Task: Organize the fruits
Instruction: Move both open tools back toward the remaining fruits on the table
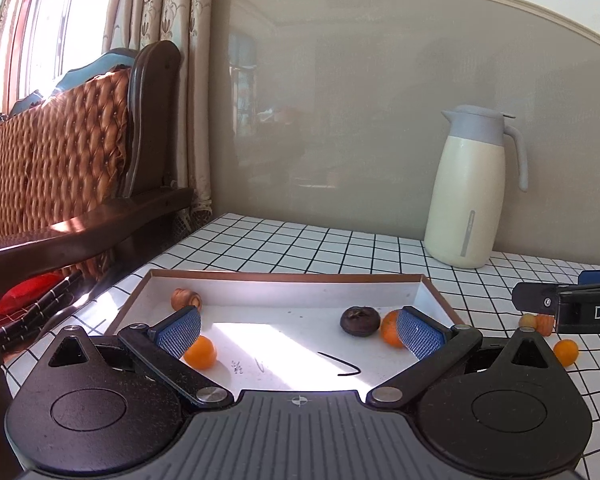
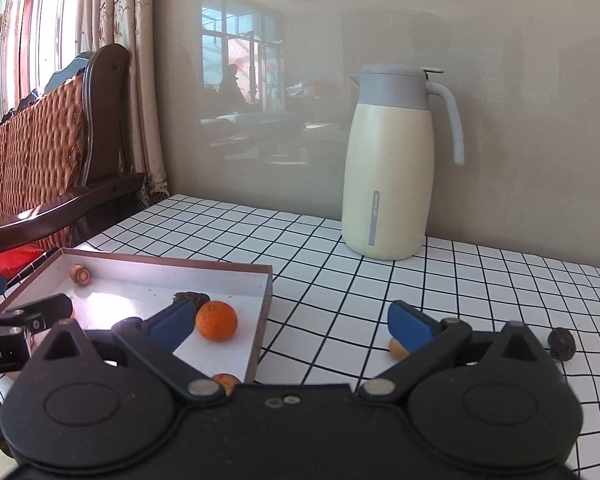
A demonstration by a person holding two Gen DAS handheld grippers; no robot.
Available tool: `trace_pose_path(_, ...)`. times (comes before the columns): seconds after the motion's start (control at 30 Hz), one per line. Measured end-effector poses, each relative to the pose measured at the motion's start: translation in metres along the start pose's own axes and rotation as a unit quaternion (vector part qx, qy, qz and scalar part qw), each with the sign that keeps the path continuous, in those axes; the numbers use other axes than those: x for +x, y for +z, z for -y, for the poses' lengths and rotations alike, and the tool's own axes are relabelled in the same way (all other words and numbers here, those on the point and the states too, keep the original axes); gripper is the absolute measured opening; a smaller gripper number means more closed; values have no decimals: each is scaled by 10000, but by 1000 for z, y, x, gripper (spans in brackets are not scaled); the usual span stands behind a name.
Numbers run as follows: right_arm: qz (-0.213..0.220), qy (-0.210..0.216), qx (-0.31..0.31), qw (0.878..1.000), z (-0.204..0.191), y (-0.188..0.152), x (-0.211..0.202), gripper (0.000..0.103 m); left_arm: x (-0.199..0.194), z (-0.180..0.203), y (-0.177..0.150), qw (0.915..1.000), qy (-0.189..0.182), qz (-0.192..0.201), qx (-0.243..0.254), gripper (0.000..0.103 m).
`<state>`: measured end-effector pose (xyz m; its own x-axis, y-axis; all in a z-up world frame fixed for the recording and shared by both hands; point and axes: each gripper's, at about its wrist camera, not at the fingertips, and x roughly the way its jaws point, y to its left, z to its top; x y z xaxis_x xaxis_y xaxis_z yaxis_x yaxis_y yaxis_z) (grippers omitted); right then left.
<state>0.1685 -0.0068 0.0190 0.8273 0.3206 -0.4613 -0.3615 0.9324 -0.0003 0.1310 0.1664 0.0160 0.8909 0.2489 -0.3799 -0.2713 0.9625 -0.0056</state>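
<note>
- the left tool is wide open and holds nothing. it hangs over the near part of the box, with bare white floor between its blue pads.
- the right tool is wide open too, and holds nothing. it sits over the tabletop just right of the box wall.
- part of the job looks done. four fruits lie in the box: a small orange by the left pad, a bigger orange by the right pad, a dark wrinkly fruit touching it, and a brown nut-like one near the far corner.
- some fruit is left outside. on the tabletop lie a dark fruit far to the right, a yellow-orange piece half hidden behind the right tool's pad, and an orange bit just outside the box by the tool's body.
- the left view shows three small fruits outside, near the right tool.
- a cream jug stands by the wall, well apart from the fruit. the box wall is in the way, so fruit must go over it.
</note>
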Motion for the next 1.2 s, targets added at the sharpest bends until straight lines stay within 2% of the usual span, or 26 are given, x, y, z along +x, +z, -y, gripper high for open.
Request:
trace_pose_path(0.67, 69, -405, 7, 9992, 47, -14, -30, 97, 2, 57, 0, 9987, -439, -85, 250, 103)
trace_pose_path(1.03, 74, -686, 5, 9976, 83, -26, -50, 97, -5, 95, 5, 9956, -861, 37, 356, 103)
trace_pose_path(1.2, 7, -835, 1, 9965, 100, -33, -53, 96, -3, 126, 0, 9919, -1037, 40, 732, 103)
